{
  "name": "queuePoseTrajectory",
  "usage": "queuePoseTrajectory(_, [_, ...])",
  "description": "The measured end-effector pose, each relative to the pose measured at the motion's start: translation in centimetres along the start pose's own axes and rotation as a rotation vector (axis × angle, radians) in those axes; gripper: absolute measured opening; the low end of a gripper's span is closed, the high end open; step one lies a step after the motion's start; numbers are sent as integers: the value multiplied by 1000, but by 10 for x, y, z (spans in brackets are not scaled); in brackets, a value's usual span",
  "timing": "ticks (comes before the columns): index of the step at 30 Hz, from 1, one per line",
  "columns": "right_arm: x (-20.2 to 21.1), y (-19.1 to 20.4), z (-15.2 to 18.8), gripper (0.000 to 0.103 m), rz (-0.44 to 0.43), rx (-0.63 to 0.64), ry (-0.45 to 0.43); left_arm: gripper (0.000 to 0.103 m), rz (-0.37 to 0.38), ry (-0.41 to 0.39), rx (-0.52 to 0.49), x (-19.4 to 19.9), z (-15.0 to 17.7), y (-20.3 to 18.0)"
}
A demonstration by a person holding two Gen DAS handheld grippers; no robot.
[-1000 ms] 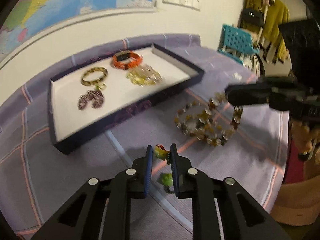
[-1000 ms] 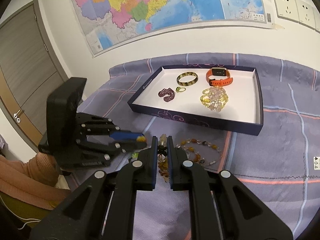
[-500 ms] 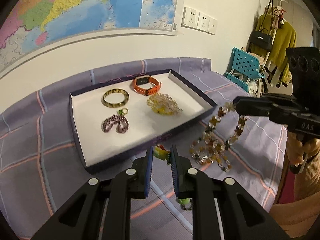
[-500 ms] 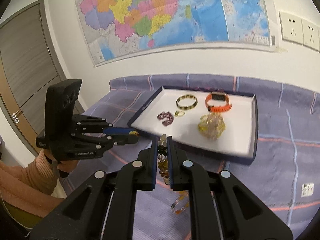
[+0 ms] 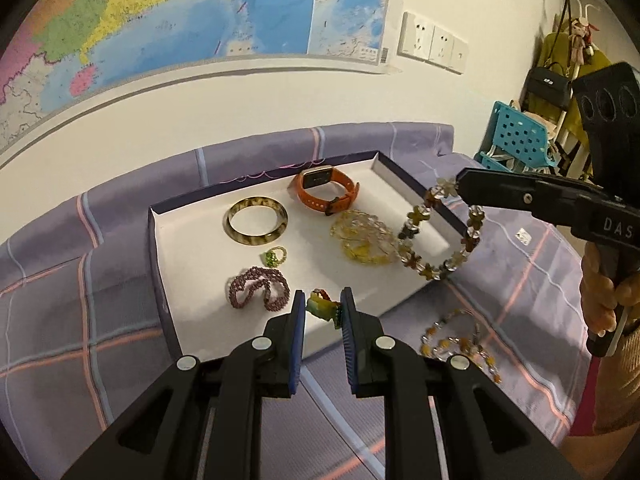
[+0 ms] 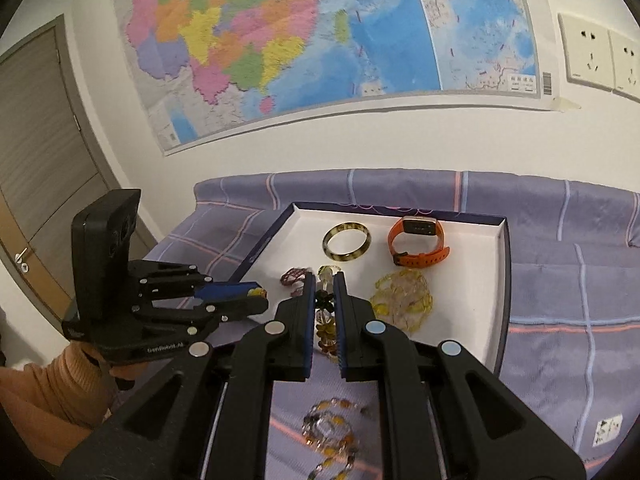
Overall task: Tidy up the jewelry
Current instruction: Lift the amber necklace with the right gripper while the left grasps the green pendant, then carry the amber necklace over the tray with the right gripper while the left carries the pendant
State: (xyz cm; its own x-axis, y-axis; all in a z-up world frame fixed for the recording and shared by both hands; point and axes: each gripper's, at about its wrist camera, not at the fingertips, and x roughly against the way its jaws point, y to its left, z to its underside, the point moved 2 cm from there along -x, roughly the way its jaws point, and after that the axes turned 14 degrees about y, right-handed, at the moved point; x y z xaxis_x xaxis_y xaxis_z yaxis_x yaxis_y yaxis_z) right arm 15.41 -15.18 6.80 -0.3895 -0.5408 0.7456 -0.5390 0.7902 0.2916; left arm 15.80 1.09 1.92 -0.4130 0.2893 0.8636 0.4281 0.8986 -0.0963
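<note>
My left gripper (image 5: pixel 322 305) is shut on a small yellow-green bead piece (image 5: pixel 319 306), held over the near edge of the white-lined tray (image 5: pixel 192 312). My right gripper (image 6: pixel 322 289) is shut on a brown and clear bead bracelet (image 5: pixel 434 230) that hangs over the tray's right side; it also shows between the fingers in the right wrist view (image 6: pixel 325 320). In the tray lie a tortoiseshell bangle (image 5: pixel 256 221), an orange watch (image 5: pixel 325 190), a yellow bead cluster (image 5: pixel 366 238), a green ring (image 5: pixel 274 256) and a purple bead bracelet (image 5: pixel 258 289).
Another amber bead bracelet (image 5: pixel 460 340) lies on the purple checked cloth (image 5: pixel 60 320) in front of the tray. A wall with a map stands behind. A blue plastic chair (image 5: pixel 516 140) and hanging clothes are at the far right.
Both grippers have risen and moved toward the tray. The bead bracelet has been lifted off the cloth and now hangs over the tray's right side.
</note>
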Motion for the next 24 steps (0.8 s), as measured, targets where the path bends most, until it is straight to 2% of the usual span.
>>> queuePoseTrajectory(9, [-30,-12,-14,9,-16,-38,34,16,-32,46,4,-22,-12,7])
queuePoseTrajectory(24, [-58,-48,-10,9,10,-133,87,16,-53,113,24,-45,-15,15])
